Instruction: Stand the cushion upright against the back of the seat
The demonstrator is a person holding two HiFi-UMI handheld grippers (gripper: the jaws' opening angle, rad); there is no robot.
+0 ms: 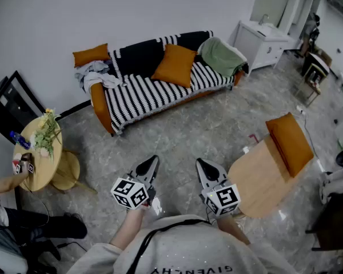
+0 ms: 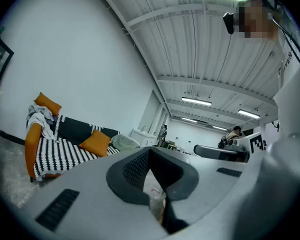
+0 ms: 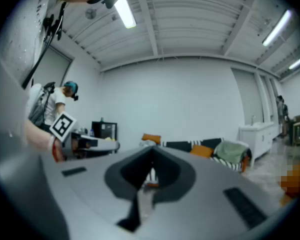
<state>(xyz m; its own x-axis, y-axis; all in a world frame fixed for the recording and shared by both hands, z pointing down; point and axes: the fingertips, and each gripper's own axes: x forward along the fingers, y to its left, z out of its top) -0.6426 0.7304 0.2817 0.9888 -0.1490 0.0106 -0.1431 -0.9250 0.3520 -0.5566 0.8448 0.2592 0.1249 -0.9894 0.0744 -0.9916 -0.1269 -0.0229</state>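
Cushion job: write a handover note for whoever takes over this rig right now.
Left gripper: shut, empty, held level near the person.
Right gripper: shut, empty, also level.
Things: the middle cushion leans upright on the backrest of the sofa. The armrest cushion sits on the sofa's left arm. The chair cushion is on the wooden chair; whether it stands or lies there is unclear.
Done: nothing gripped, and both grippers are well short of sofa and chair.
Left: confirm which cushion is meant, approach it, and stand it against the seat back.
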